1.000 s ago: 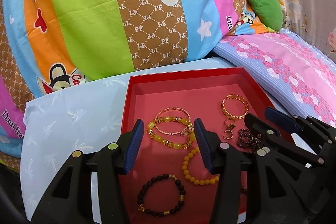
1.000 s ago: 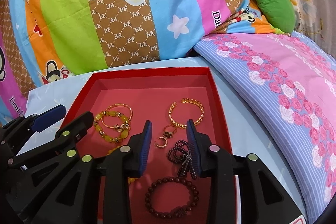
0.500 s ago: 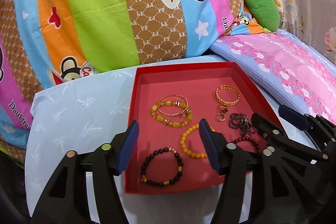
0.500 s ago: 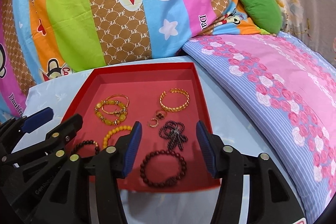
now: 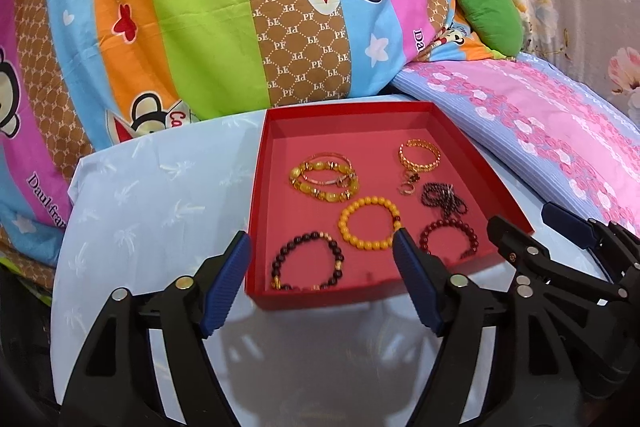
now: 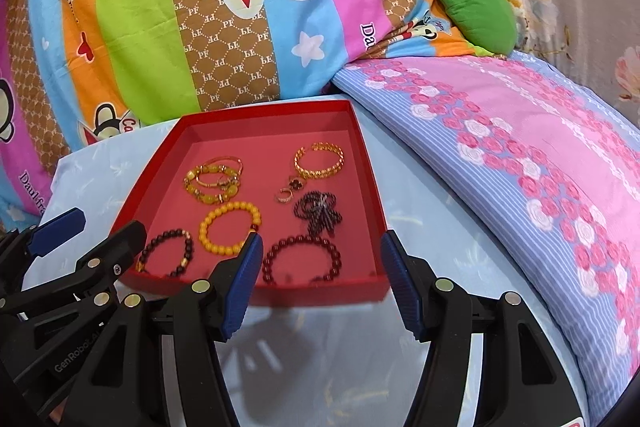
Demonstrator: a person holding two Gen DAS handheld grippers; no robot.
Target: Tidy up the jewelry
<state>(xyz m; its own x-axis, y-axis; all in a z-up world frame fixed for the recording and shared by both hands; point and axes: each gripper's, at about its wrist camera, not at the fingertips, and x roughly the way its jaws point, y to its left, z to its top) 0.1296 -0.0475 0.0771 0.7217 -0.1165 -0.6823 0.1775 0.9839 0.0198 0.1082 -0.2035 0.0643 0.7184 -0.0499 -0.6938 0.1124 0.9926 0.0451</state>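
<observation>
While all the jewelry sits loose in the shallow red cardboard tray [image 5: 258, 227], nothing is gripped. Contents: yellow bead bracelet [image 5: 369, 223] mid-tray, dark bead bracelet with gold spacers [image 5: 307, 261] at the near left, dark red bead bracelet [image 5: 448, 239] at the near right, tangled dark bead strand [image 5: 444, 199] behind it. Amber bead bracelet with a thin gold bangle lying on it [image 5: 324, 179] further back on the left, gold chain cuff [image 5: 419, 155] back right, small gold rings [image 5: 409, 183] just in front of the cuff. Tray rests on pale blue cloth [image 5: 152, 203]. Left gripper [image 5: 320, 259]: jaws wide apart, have just been opening, nothing between the pads. Right gripper [image 6: 320, 259]: same, apart and empty, just opened further. Both hover over the tray's near edge. Striped cartoon-monkey quilt [image 5: 200, 7] behind, pink floral pillow [image 6: 520, 147] to the right.
</observation>
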